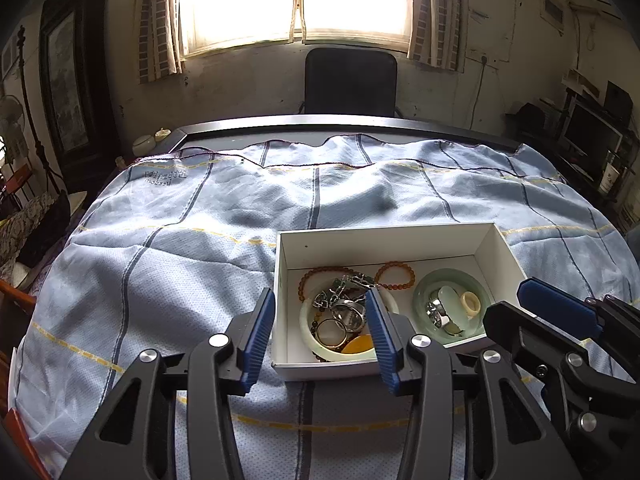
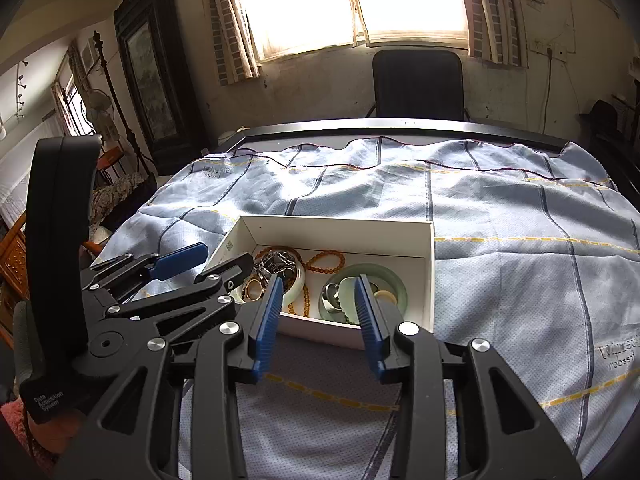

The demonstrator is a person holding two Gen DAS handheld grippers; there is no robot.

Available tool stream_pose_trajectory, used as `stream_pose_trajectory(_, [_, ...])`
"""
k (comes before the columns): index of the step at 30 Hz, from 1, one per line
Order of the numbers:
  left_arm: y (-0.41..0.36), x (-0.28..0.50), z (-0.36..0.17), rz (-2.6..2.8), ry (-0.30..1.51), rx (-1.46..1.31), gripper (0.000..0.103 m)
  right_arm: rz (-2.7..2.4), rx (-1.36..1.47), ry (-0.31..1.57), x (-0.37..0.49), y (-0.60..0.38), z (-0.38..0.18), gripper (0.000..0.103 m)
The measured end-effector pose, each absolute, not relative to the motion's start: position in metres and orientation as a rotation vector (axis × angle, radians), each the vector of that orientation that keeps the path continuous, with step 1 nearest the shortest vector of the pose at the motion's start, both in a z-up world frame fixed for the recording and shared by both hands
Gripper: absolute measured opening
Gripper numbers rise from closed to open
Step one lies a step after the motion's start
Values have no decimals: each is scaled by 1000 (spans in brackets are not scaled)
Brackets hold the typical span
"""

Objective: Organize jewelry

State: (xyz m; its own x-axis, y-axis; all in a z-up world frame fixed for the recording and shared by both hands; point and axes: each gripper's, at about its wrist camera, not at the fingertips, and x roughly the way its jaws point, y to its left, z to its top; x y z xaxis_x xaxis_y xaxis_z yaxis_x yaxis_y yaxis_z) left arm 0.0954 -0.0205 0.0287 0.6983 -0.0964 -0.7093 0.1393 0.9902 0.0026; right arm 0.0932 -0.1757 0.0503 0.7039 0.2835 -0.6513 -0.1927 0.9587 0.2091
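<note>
A white open box (image 1: pixel 380 246) (image 2: pixel 340 234) lies on the blue checked cloth. In its left half are a pale bangle (image 1: pixel 347 355) (image 2: pixel 298 280), a silver chain (image 1: pixel 336 296), a gold ring (image 1: pixel 330 332) and amber bead strands (image 1: pixel 396 276) (image 2: pixel 326 262). In its right half a green jade bangle (image 1: pixel 452 280) (image 2: pixel 396 282) encloses several rings. My left gripper (image 1: pixel 320 296) (image 2: pixel 226 254) hangs open above the box's left front part, straddling its left wall, holding nothing. My right gripper (image 2: pixel 318 282) (image 1: pixel 508 300) is open over the near wall by the jade bangle, empty.
The cloth (image 1: pixel 180 248) covers a dark-framed table (image 1: pixel 320 122). A black chair (image 1: pixel 351 80) stands behind it under a bright window. A small ceramic jar (image 1: pixel 146 142) sits at the back left corner. Shelves with clutter stand at the right (image 1: pixel 592 136).
</note>
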Motion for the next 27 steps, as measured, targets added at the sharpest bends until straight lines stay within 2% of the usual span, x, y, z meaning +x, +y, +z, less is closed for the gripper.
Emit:
stream_pose_trajectory(4, [-20,95,29,-123,783,56,52,267,130,743,93,-176,51,38])
stream_pose_trajectory(8, [-19,94,30,-110,779,51,61,266,131,740,93,-176,51,38])
stream_pose_trajectory(16, [-18,92,34,-97,761,62,64,272,133,741,92,-177,52,40])
stream_pose_trajectory(18, [-18,88,38,-58,735,72,77,274,134,735,92,-177,54,40])
stream_pose_trajectory(20, [-17,85,41,-30,701,86,84,275,136,731,91,-177,54,40])
stream_pose_trajectory(23, [-16,83,44,-39,689,80,85,276,139,723,90,-178,56,41])
stream_pose_trajectory(25, [-15,83,46,-26,684,84,92,271,133,719,90,-178,57,41])
stream_pose_trajectory(26, [-15,82,46,-2,673,92,100,264,129,718,89,-178,57,41])
stream_pose_trajectory(27, [-15,81,47,5,661,101,100,262,125,716,89,-178,56,43])
